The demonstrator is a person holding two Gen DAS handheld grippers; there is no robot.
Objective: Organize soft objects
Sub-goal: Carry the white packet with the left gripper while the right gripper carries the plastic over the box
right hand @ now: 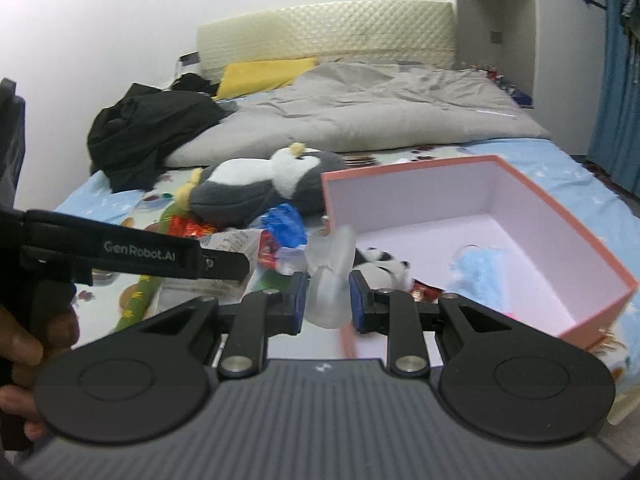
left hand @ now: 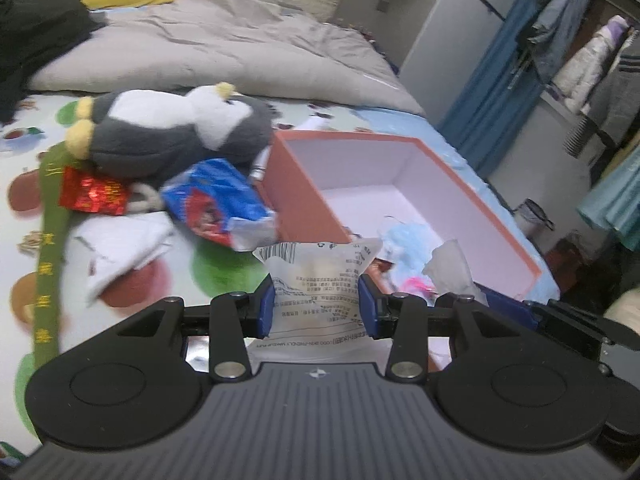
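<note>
**Both grippers loaded at box's near corner**

Left gripper found clamped on a printed white packet, long axis running away from the camera, far end reaching the near corner of the pink box. Right gripper found closed on a crumpled translucent bag, standing roughly upright between the pads. Noted inside the box: light blue soft item. Panda toy seen at the box's near edge. Plush penguin lay lengthwise on the bed beside the box's left wall, head toward the box.
</note>
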